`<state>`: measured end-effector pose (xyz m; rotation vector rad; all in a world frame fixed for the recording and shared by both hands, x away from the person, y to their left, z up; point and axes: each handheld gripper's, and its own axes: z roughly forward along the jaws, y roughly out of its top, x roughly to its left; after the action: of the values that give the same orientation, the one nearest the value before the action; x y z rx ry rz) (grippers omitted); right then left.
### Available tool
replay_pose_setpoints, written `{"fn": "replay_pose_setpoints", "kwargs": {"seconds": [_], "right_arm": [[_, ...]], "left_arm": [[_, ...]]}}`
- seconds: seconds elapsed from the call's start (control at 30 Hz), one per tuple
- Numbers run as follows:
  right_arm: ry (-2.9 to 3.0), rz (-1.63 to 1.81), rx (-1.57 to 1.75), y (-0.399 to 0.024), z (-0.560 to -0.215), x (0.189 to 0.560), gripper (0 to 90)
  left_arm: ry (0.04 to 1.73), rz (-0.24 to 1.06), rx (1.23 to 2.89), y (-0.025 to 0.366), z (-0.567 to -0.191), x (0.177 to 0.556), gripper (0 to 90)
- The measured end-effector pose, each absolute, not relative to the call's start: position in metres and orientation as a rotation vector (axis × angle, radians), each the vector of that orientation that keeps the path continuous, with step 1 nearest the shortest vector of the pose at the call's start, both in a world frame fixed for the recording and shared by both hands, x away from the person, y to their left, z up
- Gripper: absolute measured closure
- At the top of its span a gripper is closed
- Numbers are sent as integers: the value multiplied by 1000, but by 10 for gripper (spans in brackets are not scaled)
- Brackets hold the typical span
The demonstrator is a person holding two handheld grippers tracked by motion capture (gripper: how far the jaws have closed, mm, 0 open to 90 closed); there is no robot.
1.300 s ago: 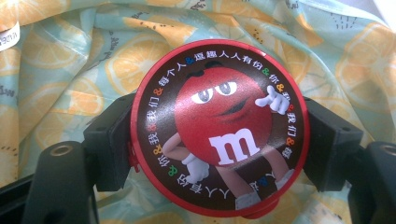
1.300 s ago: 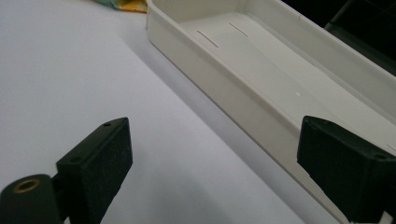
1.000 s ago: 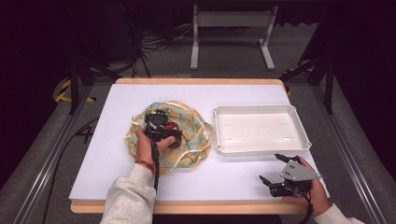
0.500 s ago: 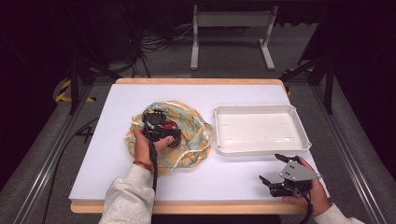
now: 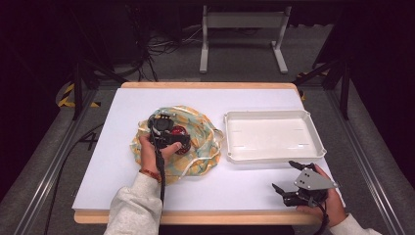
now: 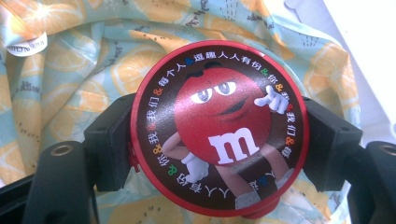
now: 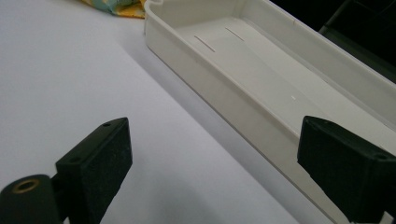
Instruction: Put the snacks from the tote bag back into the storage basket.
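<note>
A round red tin (image 6: 219, 126), with a red candy character and a ring of writing on its lid, sits between the pads of my left gripper (image 6: 219, 140), which is shut on its sides. From the high view, that gripper (image 5: 171, 139) and the tin (image 5: 179, 133) are over a crumpled cloth (image 5: 198, 152) printed with orange slices, left of the table's centre. My right gripper (image 5: 285, 176) rests open near the front right corner of the table. Nothing lies between its jaws, which point toward the tray (image 7: 219, 93).
A shallow white tray (image 5: 274, 157) stands empty to the right of the cloth. The white tabletop (image 5: 122, 112) ends in a wooden front edge. A white label (image 6: 27, 44) is sewn into the cloth. Dark floor, cables and a metal stand lie beyond the table.
</note>
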<state>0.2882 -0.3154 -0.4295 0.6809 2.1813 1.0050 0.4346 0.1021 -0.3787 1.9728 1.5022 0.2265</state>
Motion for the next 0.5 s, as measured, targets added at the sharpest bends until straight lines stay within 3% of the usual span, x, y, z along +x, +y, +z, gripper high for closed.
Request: {"fn": "replay_pose_setpoints", "kwargs": {"seconds": [0.5], "right_arm": [[2182, 1001, 687, -315, -430, 288, 109]], "left_arm": [[1483, 240, 1962, 86, -349, 437, 245]]}}
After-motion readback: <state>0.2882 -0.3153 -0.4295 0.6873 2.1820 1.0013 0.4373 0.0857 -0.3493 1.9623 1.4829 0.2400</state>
